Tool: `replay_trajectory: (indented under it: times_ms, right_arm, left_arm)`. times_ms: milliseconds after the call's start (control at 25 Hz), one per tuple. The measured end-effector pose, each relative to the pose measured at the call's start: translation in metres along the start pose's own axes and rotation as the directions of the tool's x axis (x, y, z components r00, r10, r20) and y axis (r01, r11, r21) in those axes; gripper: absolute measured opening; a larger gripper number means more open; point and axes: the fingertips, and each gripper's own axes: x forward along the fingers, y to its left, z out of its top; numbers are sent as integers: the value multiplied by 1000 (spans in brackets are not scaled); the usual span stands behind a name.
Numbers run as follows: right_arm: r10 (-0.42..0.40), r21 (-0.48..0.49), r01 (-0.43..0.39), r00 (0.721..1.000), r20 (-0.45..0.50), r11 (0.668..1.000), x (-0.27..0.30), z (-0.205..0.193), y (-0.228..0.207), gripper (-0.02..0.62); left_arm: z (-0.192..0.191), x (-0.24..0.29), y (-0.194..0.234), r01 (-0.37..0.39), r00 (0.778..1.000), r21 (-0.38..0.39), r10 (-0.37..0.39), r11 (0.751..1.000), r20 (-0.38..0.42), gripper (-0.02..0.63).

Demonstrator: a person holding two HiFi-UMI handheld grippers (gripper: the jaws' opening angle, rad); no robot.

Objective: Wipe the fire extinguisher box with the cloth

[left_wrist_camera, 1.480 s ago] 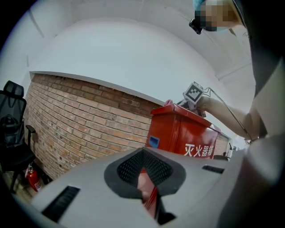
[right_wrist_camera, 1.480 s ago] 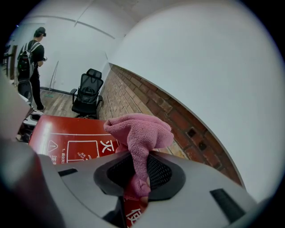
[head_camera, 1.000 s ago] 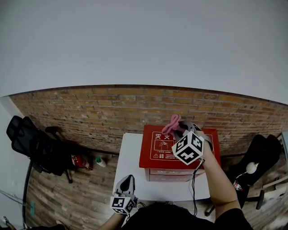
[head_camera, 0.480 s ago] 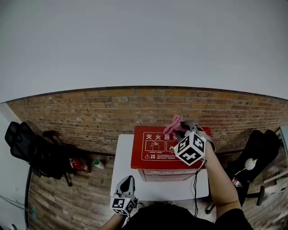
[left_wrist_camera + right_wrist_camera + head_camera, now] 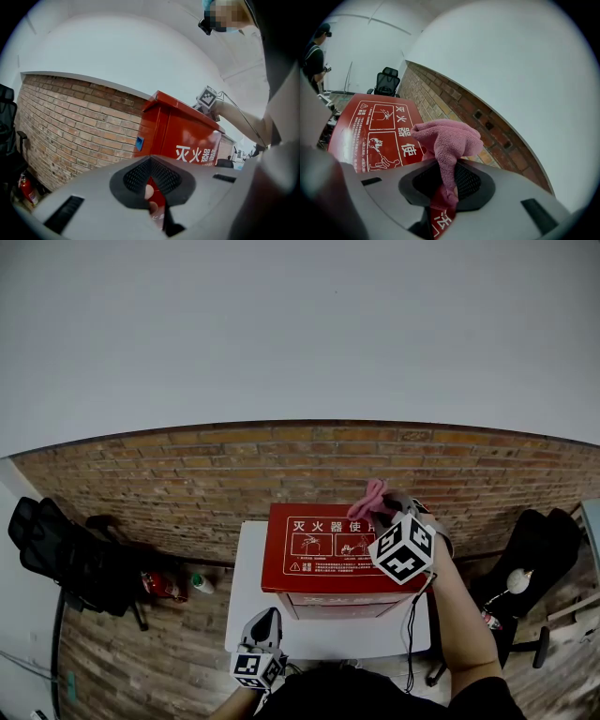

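Since the fire extinguisher box (image 5: pixel 330 547) is laid with its long axis left to right, most of its lid is found leftward of the right gripper (image 5: pixel 386 512), clamped on the cloth (image 5: pixel 367 499) at the far right corner (the left gripper (image 5: pixel 266 615), jaws together on nothing, is held well apart).

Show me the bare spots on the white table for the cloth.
Table: a bare strip left of the red box, and another along its near side, by the left gripper. The box top's right end is crowded by the right gripper and pink cloth.
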Motion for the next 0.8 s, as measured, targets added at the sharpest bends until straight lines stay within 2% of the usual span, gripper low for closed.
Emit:
replay_trajectory:
  times_ms: [800]
  right_arm:
    - [-40,52,41,999,-21,998,-16,-55,-34,84]
  left_arm:
    - [-13,14,-40,23,1000,3,-23,1000,-14,17]
